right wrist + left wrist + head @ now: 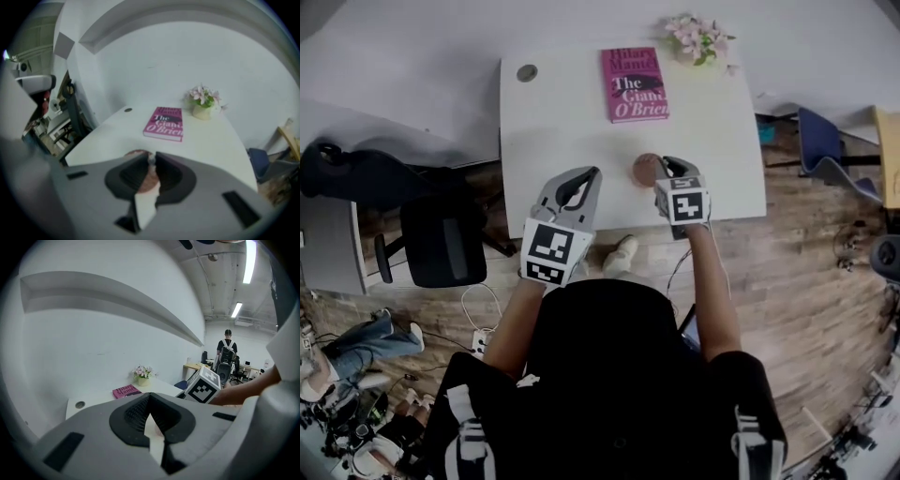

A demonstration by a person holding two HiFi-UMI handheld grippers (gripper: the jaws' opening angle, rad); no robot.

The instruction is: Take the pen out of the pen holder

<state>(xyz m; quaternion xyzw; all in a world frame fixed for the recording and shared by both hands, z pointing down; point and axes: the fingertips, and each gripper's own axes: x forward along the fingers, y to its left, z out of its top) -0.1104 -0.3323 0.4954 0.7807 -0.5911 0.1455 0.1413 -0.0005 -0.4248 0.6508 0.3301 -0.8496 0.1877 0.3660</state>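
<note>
White desk [572,131] against a pale wall. Left to right: one cable hole [527,72], one pink book [634,84], one flowerpot [698,39], all beyond both claws. Left gripper [149,398]: closed, empty. One round brown pen holder [137,153] directly under the right gripper [152,157], containing one pen [151,160]. Pen: slim, pale top pinched between the jaw tips, lower part hidden.

The white table [572,141] carries a brown pen holder [645,170] right under the right gripper's [667,169] tips; a pink book [634,84] lies well beyond both grippers; a flower pot [698,39] stands farther still, past the right one; a round grommet [527,72] sits beyond the left gripper [584,178].
</note>
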